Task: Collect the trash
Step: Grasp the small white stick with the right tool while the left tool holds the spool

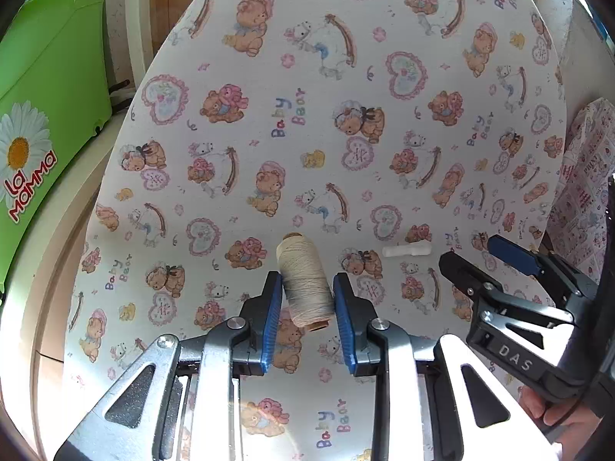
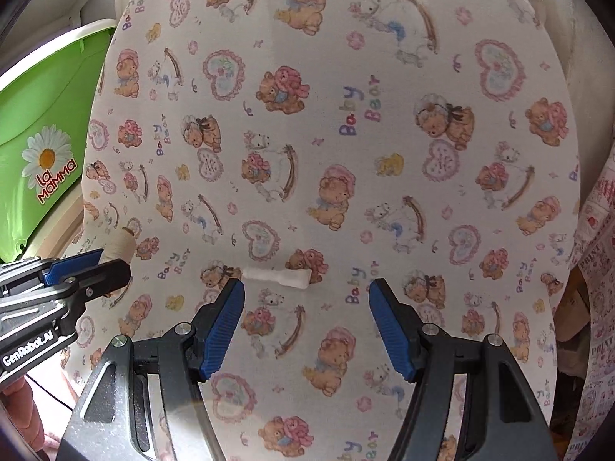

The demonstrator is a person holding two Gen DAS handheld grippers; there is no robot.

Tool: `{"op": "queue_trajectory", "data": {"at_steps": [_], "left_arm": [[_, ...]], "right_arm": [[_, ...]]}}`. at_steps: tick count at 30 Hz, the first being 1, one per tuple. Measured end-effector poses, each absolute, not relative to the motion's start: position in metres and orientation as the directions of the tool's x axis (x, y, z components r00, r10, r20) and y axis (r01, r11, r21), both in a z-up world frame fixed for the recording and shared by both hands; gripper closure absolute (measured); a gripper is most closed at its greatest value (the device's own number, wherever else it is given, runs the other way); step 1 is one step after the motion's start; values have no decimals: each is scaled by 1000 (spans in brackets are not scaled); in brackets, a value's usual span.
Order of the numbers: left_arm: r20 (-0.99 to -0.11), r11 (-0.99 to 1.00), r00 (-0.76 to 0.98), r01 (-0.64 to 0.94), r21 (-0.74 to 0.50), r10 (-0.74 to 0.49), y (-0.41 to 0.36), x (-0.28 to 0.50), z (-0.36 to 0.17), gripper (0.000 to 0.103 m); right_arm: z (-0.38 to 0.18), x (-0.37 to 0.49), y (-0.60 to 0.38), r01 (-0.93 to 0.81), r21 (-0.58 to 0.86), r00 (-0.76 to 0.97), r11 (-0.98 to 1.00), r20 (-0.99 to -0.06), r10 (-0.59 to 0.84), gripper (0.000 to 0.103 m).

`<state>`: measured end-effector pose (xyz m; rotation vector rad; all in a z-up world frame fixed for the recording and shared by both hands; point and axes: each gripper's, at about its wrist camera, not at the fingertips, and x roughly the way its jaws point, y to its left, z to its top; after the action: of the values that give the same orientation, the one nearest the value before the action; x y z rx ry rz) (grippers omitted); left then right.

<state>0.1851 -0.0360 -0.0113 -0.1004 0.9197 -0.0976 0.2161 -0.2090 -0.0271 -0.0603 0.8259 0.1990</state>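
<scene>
Left gripper [image 1: 307, 288]: blue pads closed against a cream thread spool [image 1: 305, 282] lying on the bear-print ironing board [image 1: 346, 115]. Right gripper [image 2: 306, 299]: fingers spread wide, holding nothing, just short of a small white plastic piece [image 2: 277, 276] on the board. Green "La Mamma" bin [image 1: 46, 88] stands at left.

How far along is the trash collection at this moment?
Nothing looks binned yet. In hand: the left gripper brackets the thread spool, jaws barely closed. Left: the white plastic piece lies ahead of the open right gripper; the green bin waits.
</scene>
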Motion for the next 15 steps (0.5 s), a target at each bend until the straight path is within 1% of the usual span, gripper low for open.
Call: {"op": "queue_trajectory", "data": {"at_steps": [2,4,6,8,10,12,14,15], "left_arm": [[-790,991,601,39,-126,-124,-36,185,-13,77],[-788,992,604,39,-117,-116,-35,185,-13,77],[-785,993,608,42,-112,-114,-36,185,-13,77],[-786,993,608,42,-111,-114,-36,185,-13,77],[-790,993,603,38,-114,-113,-34,185,-14,77],[-792,993,599,34,-117,-114,-34,186,-15,77],[-793,993,599,32,-117,-113,-34,187,-16,77],[-793,993,599,31,-117,-112,-34,187,-16,77]], "right_arm": [[-35,226,-206,-199,35,645,979,-748,158,34],[-42,233,-206,-196,41,630,980,-760,158,41],[-48,236,-206,-191,51,622,980,-766,162,45],[-53,237,-207,-183,63,618,981,-769,165,45],[-55,239,-206,-173,45,617,984,-773,144,47],[-55,240,-202,-163,20,626,986,-771,119,47],[-55,241,-200,-173,28,630,984,-765,133,47],[-56,242,-199,-174,23,627,984,-768,129,49]]}}
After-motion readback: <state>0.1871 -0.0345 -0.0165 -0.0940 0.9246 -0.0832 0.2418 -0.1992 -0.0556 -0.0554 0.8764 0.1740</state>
